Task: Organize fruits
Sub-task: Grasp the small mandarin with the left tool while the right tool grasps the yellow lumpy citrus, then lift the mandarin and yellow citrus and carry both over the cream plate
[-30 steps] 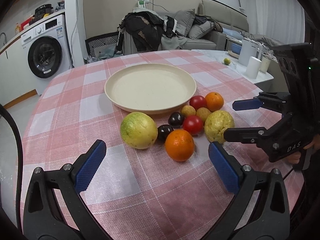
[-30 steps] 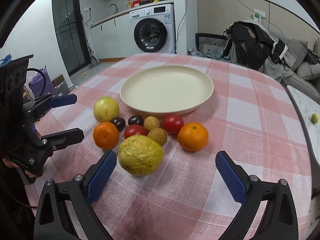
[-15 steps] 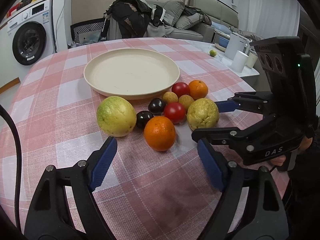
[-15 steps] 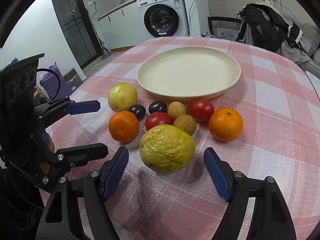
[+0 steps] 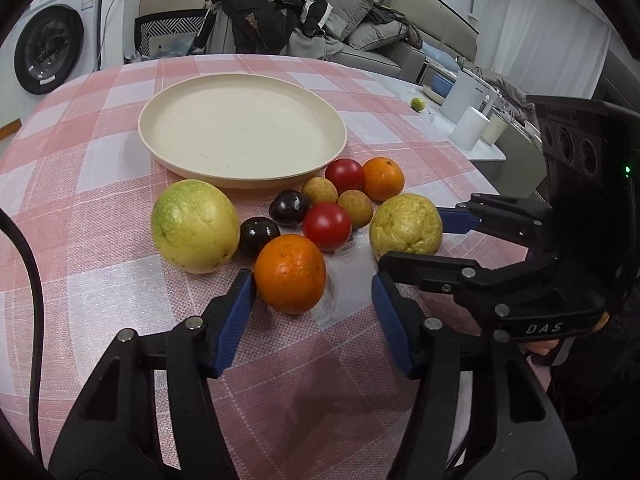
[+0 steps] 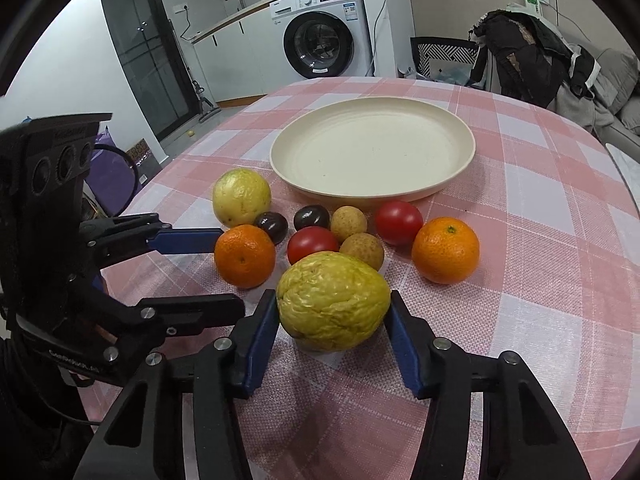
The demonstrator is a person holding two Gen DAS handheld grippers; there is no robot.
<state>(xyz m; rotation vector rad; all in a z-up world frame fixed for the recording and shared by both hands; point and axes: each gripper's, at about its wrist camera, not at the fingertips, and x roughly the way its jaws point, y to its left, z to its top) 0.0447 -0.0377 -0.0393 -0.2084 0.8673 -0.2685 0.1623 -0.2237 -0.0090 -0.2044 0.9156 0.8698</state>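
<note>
Both jaws closing: left gripper (image 5: 312, 320) w/ orange (image 5: 290, 274), right gripper (image 6: 332, 340) on guava (image 6: 333, 300); plate (image 6: 452, 176) bare.

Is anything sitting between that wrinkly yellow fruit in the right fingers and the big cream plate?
Yes. Between the wrinkly yellow fruit and the round cream plate lie a red tomato and two small tan fruits.

A white front-loading washing machine (image 6: 320, 36) stands at the far side of the room, beside a dark glass door (image 6: 148, 68) on its left. Right of the machine, a black chair (image 6: 440, 56) sits near a heap of dark clothes (image 6: 524, 56) and a grey sofa (image 5: 384, 44). White cylindrical containers (image 5: 474, 128) stand on a side surface.
</note>
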